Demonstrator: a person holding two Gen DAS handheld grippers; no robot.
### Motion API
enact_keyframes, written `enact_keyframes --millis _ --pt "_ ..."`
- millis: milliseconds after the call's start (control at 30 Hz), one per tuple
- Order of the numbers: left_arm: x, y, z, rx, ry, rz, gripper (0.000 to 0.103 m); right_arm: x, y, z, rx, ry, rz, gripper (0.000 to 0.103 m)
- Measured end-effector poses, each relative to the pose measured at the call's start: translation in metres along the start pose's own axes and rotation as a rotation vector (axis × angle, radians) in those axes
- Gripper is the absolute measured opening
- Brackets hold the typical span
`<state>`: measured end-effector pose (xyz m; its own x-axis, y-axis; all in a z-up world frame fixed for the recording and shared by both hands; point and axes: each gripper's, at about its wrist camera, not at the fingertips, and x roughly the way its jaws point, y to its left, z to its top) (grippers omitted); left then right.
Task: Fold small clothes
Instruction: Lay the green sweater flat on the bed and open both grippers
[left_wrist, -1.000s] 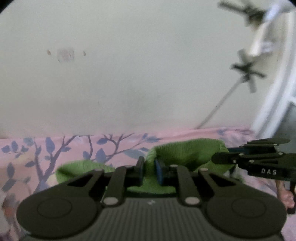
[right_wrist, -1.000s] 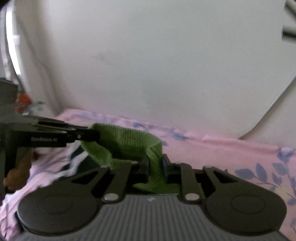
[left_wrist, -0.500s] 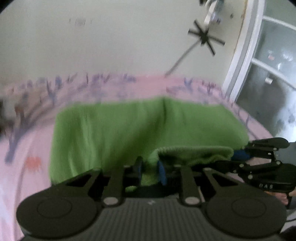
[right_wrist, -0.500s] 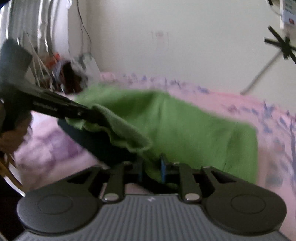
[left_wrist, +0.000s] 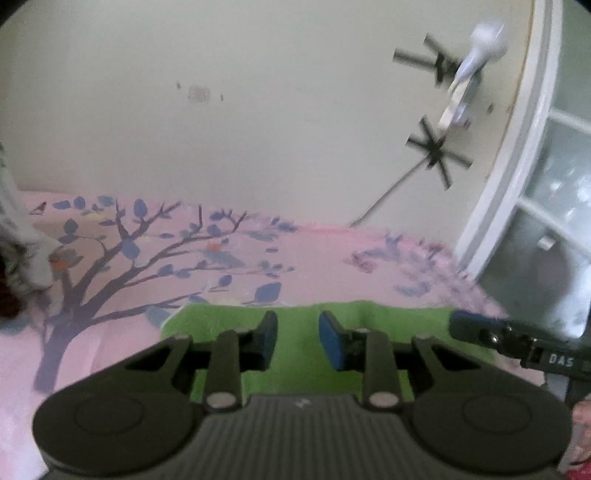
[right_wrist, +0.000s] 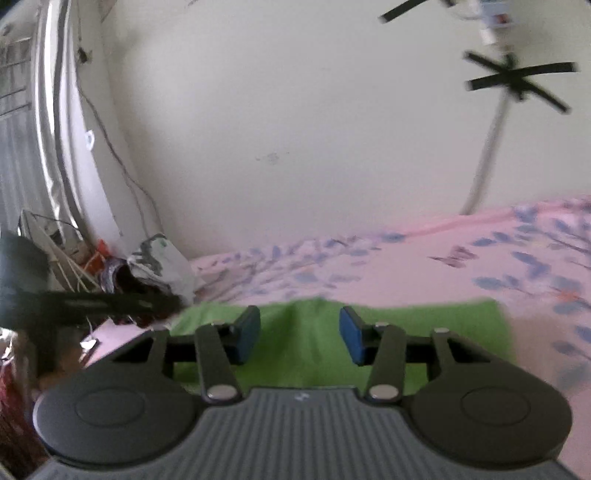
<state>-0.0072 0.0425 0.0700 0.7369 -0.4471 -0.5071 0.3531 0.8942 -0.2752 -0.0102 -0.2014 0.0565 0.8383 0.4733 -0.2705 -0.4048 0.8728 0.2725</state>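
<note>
Pink floral bedsheet (left_wrist: 303, 258) under everything, wall behind. Green knit garment (left_wrist: 299, 332) lies flat on it, near edge doubled over, just below both tools. Left gripper (left_wrist: 297, 334) jaws have just been opening, now apart, cloth dropped, nothing pinched; right gripper (right_wrist: 300, 332) likewise, spread wider. Looks like one fold just laid down. Next likely: regrip a side edge, fold across.

Both tongs, left (left_wrist: 297, 339) and right (right_wrist: 300, 334), have just opened, jaws apart, nothing gripped
</note>
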Motion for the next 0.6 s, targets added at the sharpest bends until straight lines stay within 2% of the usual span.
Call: enact_keyframes --millis 33,67,100,133,200,267,367,433,533,567,600 --pt "0.019 0.002 0.000 0.006 0.037 0.023 0.021 0.018 0.003 0.000 -0.006 0.033 0.007 0.038" --pt "0.033 0.006 -0.001 0.007 0.068 0.051 0.019 0.033 0.004 -0.002 -0.023 0.068 -0.004 0.032" --pt "0.049 0.012 -0.002 0.011 0.099 0.083 0.015 0.045 0.004 -0.005 -0.053 0.098 -0.042 0.027" --pt "0.061 0.018 -0.004 0.017 0.121 0.113 0.005 0.055 -0.002 -0.010 -0.075 0.135 -0.096 0.022" --pt "0.067 0.031 -0.005 0.018 0.092 0.106 0.006 0.051 -0.021 -0.021 -0.054 0.153 -0.113 0.009" --pt "0.065 0.036 -0.004 -0.006 0.101 0.090 0.006 0.026 -0.040 -0.028 -0.021 0.131 -0.110 0.004" --pt "0.061 0.026 -0.008 0.064 0.093 0.118 0.006 -0.010 -0.057 -0.041 0.011 0.125 -0.154 0.004" --pt "0.056 0.019 -0.009 0.072 0.083 0.131 0.007 -0.025 -0.067 -0.047 0.053 0.116 -0.161 0.004" --pt "0.045 0.005 -0.010 0.052 0.052 0.067 0.011 -0.046 -0.071 -0.048 0.120 0.112 -0.147 0.006" --pt "0.043 -0.002 -0.010 0.061 0.043 0.033 0.011 -0.049 -0.070 -0.048 0.132 0.097 -0.142 0.013" --pt "0.041 -0.010 -0.011 0.077 0.038 0.012 0.011 -0.051 -0.068 -0.044 0.134 0.075 -0.131 0.030"
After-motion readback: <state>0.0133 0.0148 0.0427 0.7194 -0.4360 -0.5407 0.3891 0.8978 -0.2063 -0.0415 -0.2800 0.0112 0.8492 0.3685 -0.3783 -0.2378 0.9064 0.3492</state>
